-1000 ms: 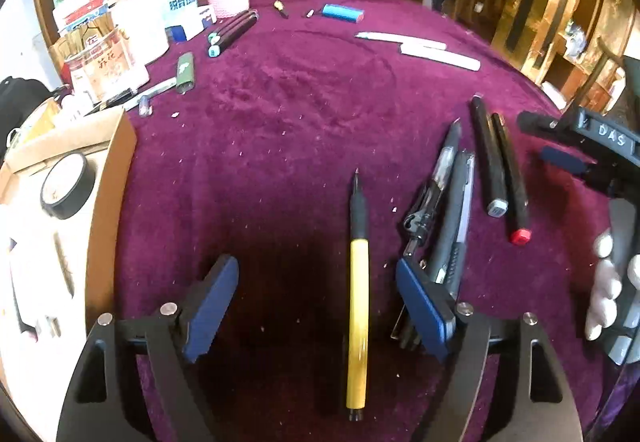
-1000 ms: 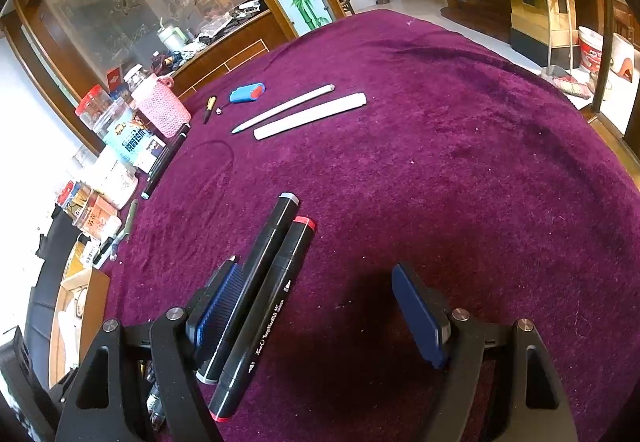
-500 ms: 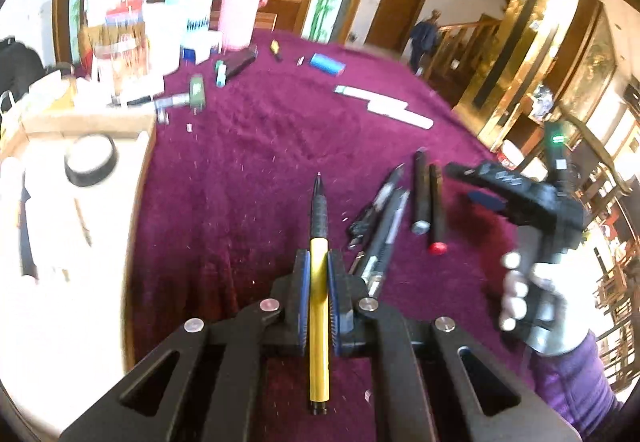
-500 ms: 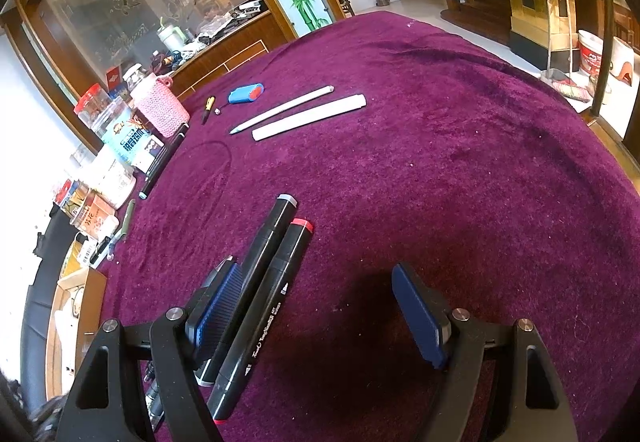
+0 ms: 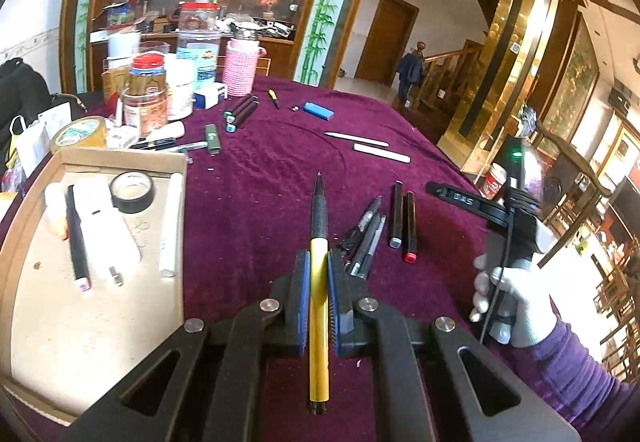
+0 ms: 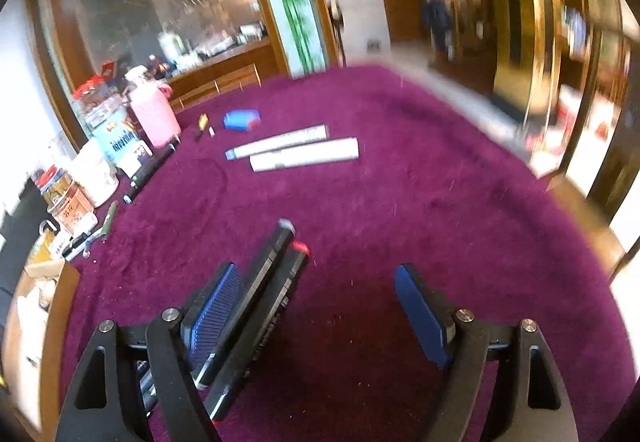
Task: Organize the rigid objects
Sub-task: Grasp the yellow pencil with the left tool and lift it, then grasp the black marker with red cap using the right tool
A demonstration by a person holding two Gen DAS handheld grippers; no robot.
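My left gripper [image 5: 319, 274] is shut on a yellow pen with a black grip [image 5: 319, 282] and holds it above the purple tablecloth [image 5: 260, 178], tip pointing away. A cardboard tray [image 5: 120, 162] with black tape, a white tube and markers lies to its left. My right gripper [image 6: 316, 306] is open and empty above the cloth; it also shows in the left wrist view [image 5: 472, 202]. Two black markers [image 6: 272, 290] lie just inside its left finger. A cluster of dark pens [image 5: 366, 238] lies beside them.
Jars, a pink-sleeved bottle [image 5: 239, 68] and a tape roll [image 5: 80, 130] crowd the far left edge. Two white sticks [image 6: 296, 150], a blue lighter [image 6: 241, 119] and more markers [image 5: 240, 112] lie farther out on the cloth.
My left gripper closed on the yellow pen and lifted it off the cloth, tilting up. My right gripper rose and swung a little; its view is now blurred.
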